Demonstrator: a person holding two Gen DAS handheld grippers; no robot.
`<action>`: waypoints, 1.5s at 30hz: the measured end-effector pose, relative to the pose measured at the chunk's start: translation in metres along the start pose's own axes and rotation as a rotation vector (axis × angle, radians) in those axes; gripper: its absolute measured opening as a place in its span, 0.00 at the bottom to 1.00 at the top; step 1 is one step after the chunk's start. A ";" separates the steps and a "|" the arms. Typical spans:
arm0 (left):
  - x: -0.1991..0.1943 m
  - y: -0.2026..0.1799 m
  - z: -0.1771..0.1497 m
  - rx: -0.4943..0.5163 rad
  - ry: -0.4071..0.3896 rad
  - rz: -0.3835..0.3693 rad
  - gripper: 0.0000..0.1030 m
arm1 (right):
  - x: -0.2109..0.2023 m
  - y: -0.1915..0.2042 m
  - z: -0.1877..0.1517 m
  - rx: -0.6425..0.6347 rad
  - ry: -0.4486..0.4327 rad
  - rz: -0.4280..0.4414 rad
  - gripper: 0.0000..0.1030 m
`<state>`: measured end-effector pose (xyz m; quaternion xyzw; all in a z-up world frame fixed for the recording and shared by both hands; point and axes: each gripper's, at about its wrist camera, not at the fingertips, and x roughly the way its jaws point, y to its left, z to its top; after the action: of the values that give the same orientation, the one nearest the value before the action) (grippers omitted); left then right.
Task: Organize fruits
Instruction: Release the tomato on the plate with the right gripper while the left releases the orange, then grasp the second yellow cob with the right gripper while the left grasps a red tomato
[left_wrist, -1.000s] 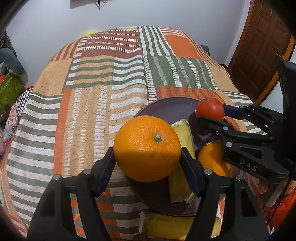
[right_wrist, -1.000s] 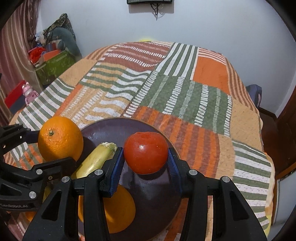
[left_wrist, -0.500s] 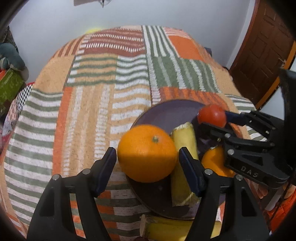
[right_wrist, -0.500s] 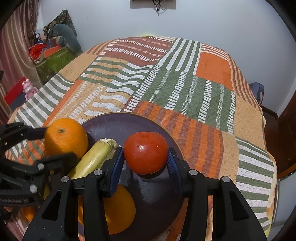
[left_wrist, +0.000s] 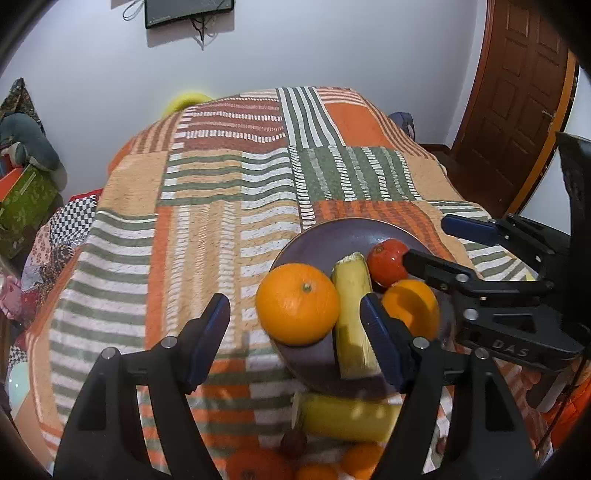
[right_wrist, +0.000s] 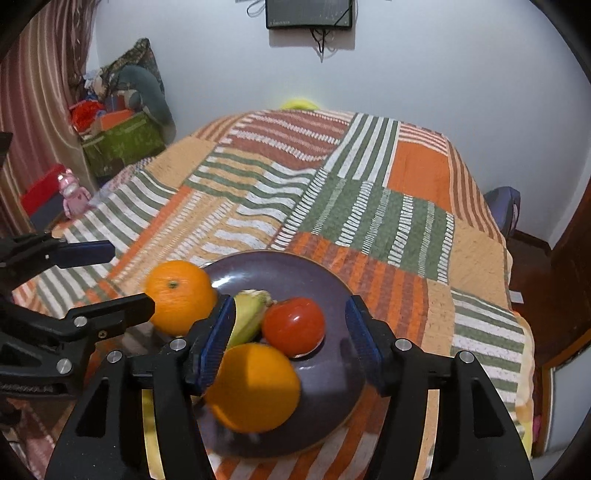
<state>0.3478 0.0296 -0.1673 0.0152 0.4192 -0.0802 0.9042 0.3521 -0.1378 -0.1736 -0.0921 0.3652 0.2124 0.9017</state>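
Note:
A dark purple plate (left_wrist: 347, 230) (right_wrist: 295, 267) lies on the patchwork cloth. On it are an orange (left_wrist: 297, 303) (right_wrist: 180, 295) at its left rim, a yellow-green banana piece (left_wrist: 352, 314) (right_wrist: 249, 317), a red tomato (left_wrist: 386, 262) (right_wrist: 293, 329) and a second orange (left_wrist: 412, 308) (right_wrist: 255, 386). My left gripper (left_wrist: 295, 332) is open and empty, its jaws wide on either side of the first orange, not touching it. My right gripper (right_wrist: 290, 341) is open and empty, its jaws apart around the tomato.
More fruit lies near me below the plate: a banana piece (left_wrist: 343, 417), a dark grape (left_wrist: 293, 443) and several small oranges (left_wrist: 255, 463). The cloth-covered table (left_wrist: 229, 206) stretches to the wall. Boxes and toys (right_wrist: 118, 136) stand at the left, a door (left_wrist: 517, 96) at the right.
Both grippers have opened and pulled back. The orange and the tomato, held before, now rest on the plate.

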 end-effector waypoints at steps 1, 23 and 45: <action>-0.005 0.001 -0.002 0.000 -0.003 0.001 0.71 | -0.007 0.004 -0.003 -0.002 -0.008 0.001 0.56; -0.096 0.035 -0.102 -0.066 0.014 0.037 0.81 | -0.062 0.063 -0.066 -0.077 0.040 0.048 0.58; -0.025 0.041 -0.123 -0.098 0.138 -0.030 0.58 | 0.000 0.066 -0.085 -0.091 0.193 0.128 0.48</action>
<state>0.2454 0.0847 -0.2297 -0.0296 0.4842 -0.0718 0.8715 0.2696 -0.1059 -0.2354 -0.1297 0.4454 0.2760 0.8418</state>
